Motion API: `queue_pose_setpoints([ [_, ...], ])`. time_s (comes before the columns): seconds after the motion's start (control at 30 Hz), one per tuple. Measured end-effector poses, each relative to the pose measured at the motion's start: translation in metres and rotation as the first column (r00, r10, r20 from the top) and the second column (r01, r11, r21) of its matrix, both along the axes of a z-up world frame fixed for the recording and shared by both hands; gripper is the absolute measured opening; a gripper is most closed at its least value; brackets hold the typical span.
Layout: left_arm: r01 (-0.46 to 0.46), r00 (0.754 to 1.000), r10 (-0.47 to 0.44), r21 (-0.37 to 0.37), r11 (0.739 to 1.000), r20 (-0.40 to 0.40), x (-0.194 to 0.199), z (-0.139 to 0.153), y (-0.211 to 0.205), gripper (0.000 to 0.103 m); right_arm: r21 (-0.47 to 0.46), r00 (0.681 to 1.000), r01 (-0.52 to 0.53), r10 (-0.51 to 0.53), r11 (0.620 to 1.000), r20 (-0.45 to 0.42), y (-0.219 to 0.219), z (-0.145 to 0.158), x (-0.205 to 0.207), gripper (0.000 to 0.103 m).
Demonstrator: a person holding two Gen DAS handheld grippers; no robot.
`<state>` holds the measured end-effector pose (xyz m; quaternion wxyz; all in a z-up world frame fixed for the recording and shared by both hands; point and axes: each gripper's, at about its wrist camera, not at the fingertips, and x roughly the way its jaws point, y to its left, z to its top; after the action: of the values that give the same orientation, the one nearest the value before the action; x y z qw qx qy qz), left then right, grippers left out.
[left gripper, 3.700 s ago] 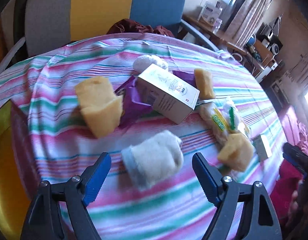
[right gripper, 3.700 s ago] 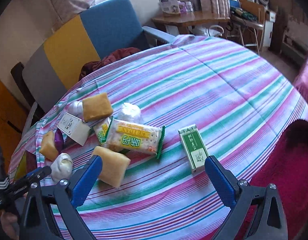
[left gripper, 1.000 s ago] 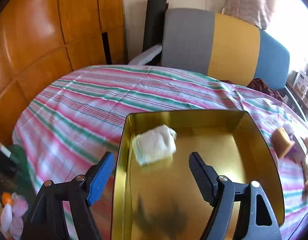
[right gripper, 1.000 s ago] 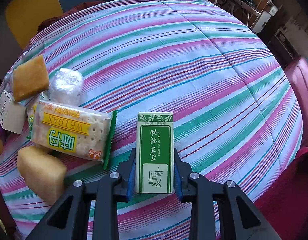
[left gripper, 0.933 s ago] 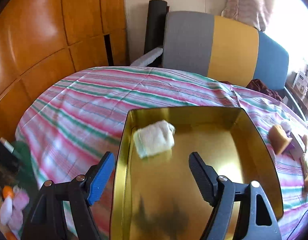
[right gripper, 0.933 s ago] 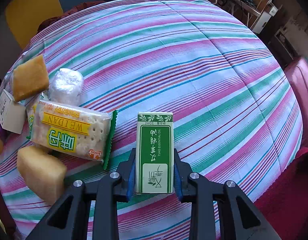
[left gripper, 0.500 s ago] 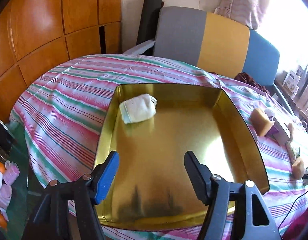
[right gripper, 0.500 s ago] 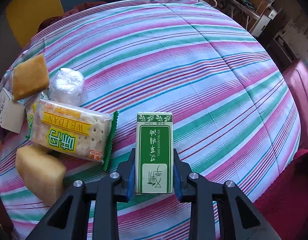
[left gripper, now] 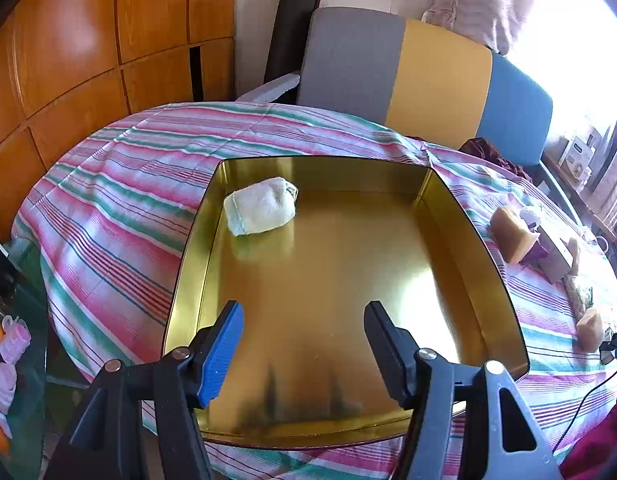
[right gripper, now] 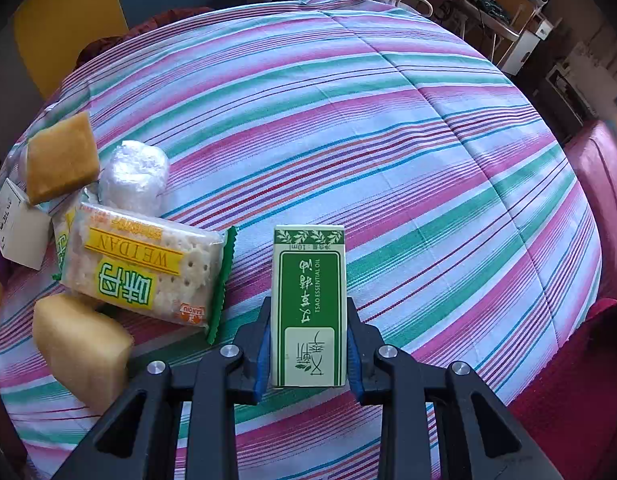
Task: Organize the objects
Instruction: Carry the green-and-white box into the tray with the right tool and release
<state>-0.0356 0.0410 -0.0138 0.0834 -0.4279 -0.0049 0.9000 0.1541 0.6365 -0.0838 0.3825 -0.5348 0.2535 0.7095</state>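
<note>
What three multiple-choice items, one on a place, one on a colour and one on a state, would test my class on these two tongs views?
1. Where does the rolled white cloth lie?
A. In the gold tray's far left corner
B. On the striped tablecloth
C. Between the left tongs

2. What colour is the small box in the right tongs?
A. Purple
B. Green and white
C. Yellow

3. How do the left tongs stand?
A. Shut on the cloth
B. Shut on the tray's rim
C. Open, holding nothing

Key: 1 A, it rests inside the gold tray; 2 B, green label on white; 3 C, only tray floor shows between them.
</note>
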Motion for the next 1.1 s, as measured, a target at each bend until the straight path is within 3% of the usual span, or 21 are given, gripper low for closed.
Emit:
queue_pose_setpoints([
  [0.17, -0.01, 1.0, 0.01, -0.002, 1.0, -0.01, 0.001, 0.004, -0.006, 0.063, 0.081, 0.994, 0.041, -0.033, 0.996, -0.103, -0.007, 0.028, 0.008, 0.03],
  [0.27, -0.017, 0.999, 0.016, -0.007, 1.0, -0.04, 0.004, 0.011, -0.011, 0.063, 0.138, 0.985, 0.0, 0.024, 0.99, -0.173, -0.037, 0.057, -0.003, 0.031],
  [0.43, -0.029, 0.998, 0.029, 0.006, 1.0, -0.048, 0.007, 0.015, -0.019, 0.063, 0.172, 0.948, -0.177, 0.215, 0.969, -0.235, -0.101, 0.096, -0.042, 0.031],
  [0.57, -0.045, 0.998, 0.045, 0.015, 0.999, -0.048, 0.008, 0.016, -0.027, 0.063, 0.147, 0.885, -0.349, 0.377, 0.926, -0.273, -0.169, 0.1, -0.09, 0.031],
  [0.67, -0.053, 0.998, 0.054, 0.016, 0.998, -0.045, 0.009, 0.015, -0.034, 0.063, 0.103, 0.805, -0.499, 0.504, 0.86, -0.311, -0.223, 0.097, -0.125, 0.031],
  [0.83, -0.07, 0.997, 0.071, 0.018, 0.997, -0.043, 0.011, 0.014, -0.045, 0.063, -0.011, 0.649, -0.718, 0.664, 0.696, -0.371, -0.322, 0.091, -0.184, 0.031],
  [0.93, -0.084, 0.995, 0.085, 0.014, 0.996, -0.043, 0.011, 0.014, -0.053, 0.063, -0.079, 0.577, -0.799, 0.724, 0.596, -0.378, -0.378, 0.08, -0.215, 0.031],
  [1.1, -0.119, 0.992, 0.119, 0.01, 0.993, -0.035, 0.01, 0.011, -0.071, 0.063, -0.148, 0.515, -0.856, 0.793, 0.496, -0.324, -0.45, 0.05, -0.248, 0.031],
])
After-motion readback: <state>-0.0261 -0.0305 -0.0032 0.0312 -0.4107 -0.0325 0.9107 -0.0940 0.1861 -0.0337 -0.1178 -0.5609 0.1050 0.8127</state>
